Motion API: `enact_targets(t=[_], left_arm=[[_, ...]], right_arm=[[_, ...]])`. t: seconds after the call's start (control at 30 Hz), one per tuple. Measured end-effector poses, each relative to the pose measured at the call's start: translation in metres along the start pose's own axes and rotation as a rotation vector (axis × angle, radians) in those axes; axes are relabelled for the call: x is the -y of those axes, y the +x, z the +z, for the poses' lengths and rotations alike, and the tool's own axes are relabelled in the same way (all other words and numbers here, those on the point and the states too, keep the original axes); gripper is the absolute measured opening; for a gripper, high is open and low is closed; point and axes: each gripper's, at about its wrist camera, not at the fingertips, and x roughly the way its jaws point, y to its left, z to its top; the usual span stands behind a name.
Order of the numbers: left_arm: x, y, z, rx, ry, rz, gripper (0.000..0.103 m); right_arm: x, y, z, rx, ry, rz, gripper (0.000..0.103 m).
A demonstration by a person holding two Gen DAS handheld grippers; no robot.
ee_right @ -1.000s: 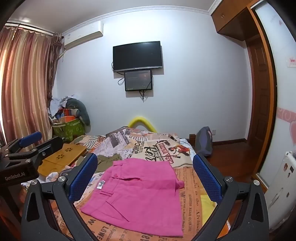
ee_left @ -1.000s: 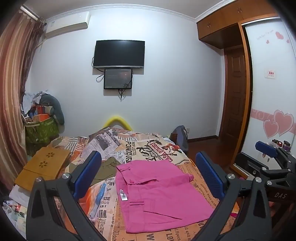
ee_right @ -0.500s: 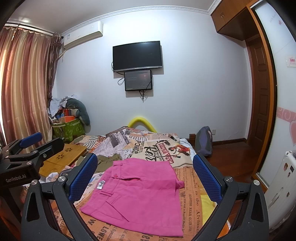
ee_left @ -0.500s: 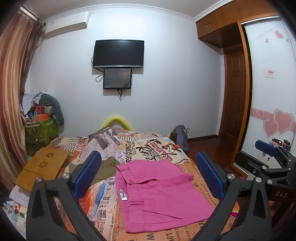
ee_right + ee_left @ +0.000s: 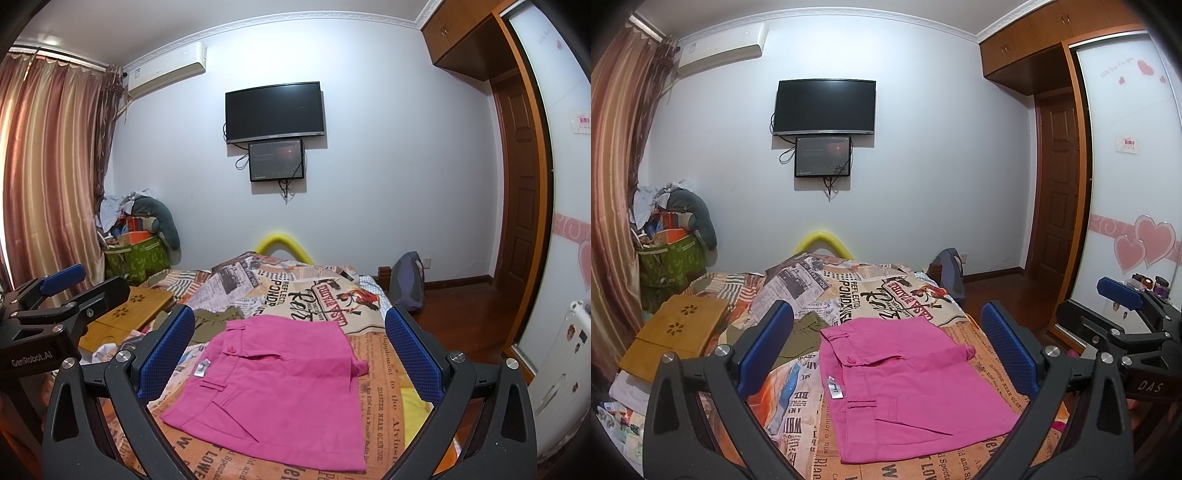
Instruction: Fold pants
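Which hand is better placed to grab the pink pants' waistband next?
Left, probably. The waistband of the pink pants lies on that side; both the left tongs and right tongs hover open.

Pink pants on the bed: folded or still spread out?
Folded. The pink pants lie flat on the bed as a compact stacked rectangle, no full-length legs showing, waistband at the far end. Neither pair of tongs touches them.
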Motion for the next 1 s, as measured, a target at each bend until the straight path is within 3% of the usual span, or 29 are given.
enact_targets(t=[1.0], left_arm=[[-0.001, -0.0021, -0.0003, 0.004, 0.008, -0.001, 0.103]], right_arm=[[-0.0007, 0.0045, 0.0031, -0.003, 0.0, 0.001, 0.103]])
